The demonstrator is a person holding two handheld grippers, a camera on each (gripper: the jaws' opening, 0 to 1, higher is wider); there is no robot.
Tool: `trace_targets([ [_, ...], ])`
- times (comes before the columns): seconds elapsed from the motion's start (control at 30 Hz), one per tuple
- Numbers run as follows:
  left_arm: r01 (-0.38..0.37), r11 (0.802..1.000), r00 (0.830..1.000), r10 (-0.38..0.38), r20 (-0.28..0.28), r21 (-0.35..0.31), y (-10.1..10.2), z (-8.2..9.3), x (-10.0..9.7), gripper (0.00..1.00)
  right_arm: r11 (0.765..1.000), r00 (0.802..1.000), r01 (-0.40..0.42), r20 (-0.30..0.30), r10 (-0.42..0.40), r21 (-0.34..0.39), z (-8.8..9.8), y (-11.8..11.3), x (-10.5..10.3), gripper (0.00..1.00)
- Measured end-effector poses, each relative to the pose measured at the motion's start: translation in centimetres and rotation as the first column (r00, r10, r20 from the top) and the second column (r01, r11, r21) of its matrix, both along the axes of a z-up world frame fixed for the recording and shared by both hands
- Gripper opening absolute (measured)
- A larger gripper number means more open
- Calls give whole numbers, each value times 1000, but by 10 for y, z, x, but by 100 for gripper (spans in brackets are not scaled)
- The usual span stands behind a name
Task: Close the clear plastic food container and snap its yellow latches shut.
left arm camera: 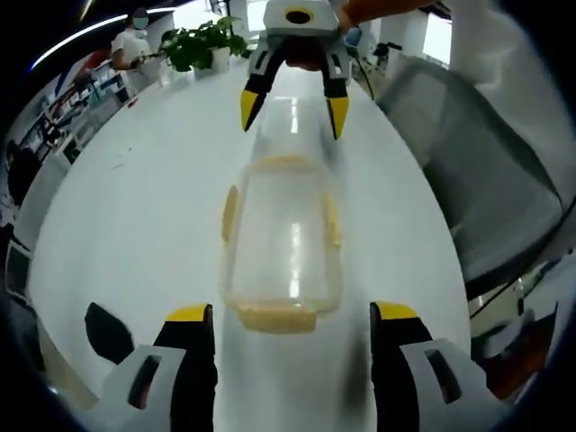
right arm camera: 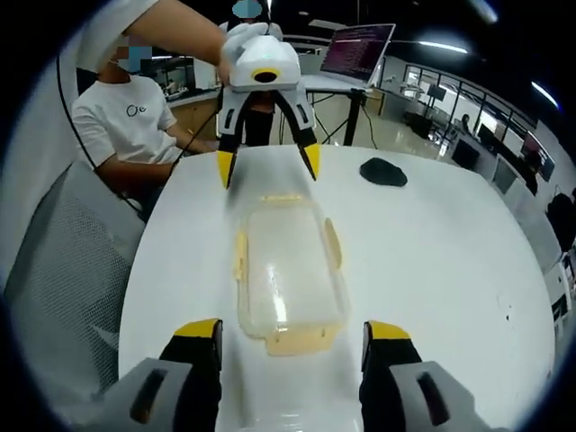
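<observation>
Left hand-held gripper (left arm camera: 292, 319) spread wide at the near end latch (left arm camera: 277, 317).
The food container (left arm camera: 282, 241) lies lengthwise on the white desk (left arm camera: 135, 207), lid seated; beyond, the right hand-held gripper (left arm camera: 293, 106) is released too. Press each end latch squarely.

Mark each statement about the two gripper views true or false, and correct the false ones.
1. The clear container lies on a white table. True.
2. The left gripper is clamped on the container. False: its jaws stand open on either side of the container's near end.
3. A dark object lies on the table beyond the container in the right gripper view. True.
4. The right gripper holds a yellow latch. False: its jaws are open, gripping nothing.
5. A potted plant stands at the table's far end. True.
</observation>
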State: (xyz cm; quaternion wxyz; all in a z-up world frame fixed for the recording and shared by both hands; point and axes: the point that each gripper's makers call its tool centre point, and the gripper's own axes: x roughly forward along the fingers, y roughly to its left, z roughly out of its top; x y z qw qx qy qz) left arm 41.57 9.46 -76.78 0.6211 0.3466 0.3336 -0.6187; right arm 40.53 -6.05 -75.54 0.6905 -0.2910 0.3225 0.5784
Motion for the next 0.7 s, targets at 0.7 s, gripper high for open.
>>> trace_targets([
  [0.7,20,999,1000,-19,-15,50,7,-23,2,55,992,997,-72,-26,69,-100,-25,-5,-2,47],
])
